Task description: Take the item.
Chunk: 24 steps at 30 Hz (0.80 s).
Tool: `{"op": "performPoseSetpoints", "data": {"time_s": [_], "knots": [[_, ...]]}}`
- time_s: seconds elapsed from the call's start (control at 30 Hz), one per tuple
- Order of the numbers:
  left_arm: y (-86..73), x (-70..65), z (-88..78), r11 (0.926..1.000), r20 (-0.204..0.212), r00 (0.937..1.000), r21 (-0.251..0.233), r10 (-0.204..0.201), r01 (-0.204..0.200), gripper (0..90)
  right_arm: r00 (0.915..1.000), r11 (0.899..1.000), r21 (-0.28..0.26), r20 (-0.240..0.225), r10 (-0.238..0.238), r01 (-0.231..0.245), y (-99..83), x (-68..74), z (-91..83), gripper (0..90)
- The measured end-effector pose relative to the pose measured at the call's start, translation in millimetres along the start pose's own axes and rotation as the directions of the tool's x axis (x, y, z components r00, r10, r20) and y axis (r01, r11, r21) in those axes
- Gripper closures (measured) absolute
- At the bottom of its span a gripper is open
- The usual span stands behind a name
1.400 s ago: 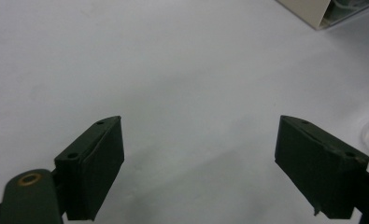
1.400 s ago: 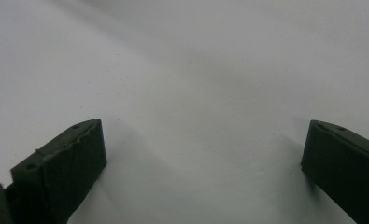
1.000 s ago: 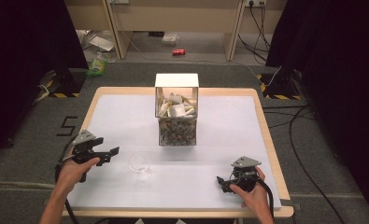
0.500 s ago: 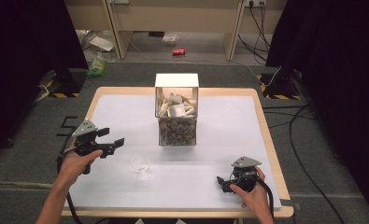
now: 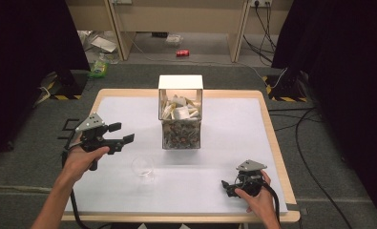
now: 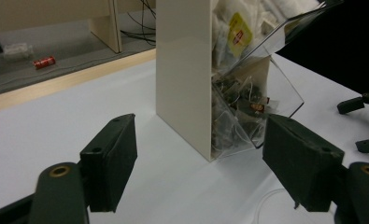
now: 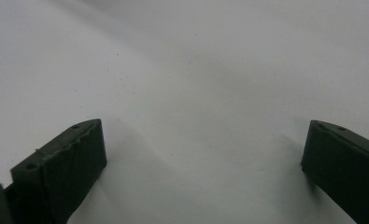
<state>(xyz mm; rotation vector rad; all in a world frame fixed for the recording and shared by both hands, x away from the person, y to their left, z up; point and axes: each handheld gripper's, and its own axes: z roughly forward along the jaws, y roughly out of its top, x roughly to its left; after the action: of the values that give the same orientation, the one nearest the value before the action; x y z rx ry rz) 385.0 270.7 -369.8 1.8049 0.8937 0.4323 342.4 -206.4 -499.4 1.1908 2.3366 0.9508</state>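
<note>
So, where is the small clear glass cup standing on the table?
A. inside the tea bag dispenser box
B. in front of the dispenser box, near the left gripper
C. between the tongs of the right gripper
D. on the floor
B: the glass cup stands on the white table, apart from and in front of the dispenser box, nearer the left gripper.

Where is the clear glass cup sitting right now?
In the high view, the glass cup stands on the table's near-left part, between the left gripper and the dispenser box.
</note>
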Motion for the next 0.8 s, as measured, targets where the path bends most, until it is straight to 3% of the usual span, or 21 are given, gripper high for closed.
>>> {"op": "performPoseSetpoints", "data": {"time_s": [0.63, 0.8], "knots": [[39.4, -26.4, 11.0, 0.9970, 0.060, 0.9957, -0.035, 0.071, -0.069, 32.8, 1.0000, 1.000, -0.001, 0.001, -0.003, 0.003, 0.0, -0.1, 0.0, 0.5], [52.5, -35.9, 17.1, 0.9941, 0.080, 0.9914, -0.041, 0.104, -0.101, 35.4, 1.0000, 1.000, 0.001, 0.000, -0.002, 0.002, 0.0, 0.0, -0.1, 0.5]]}}
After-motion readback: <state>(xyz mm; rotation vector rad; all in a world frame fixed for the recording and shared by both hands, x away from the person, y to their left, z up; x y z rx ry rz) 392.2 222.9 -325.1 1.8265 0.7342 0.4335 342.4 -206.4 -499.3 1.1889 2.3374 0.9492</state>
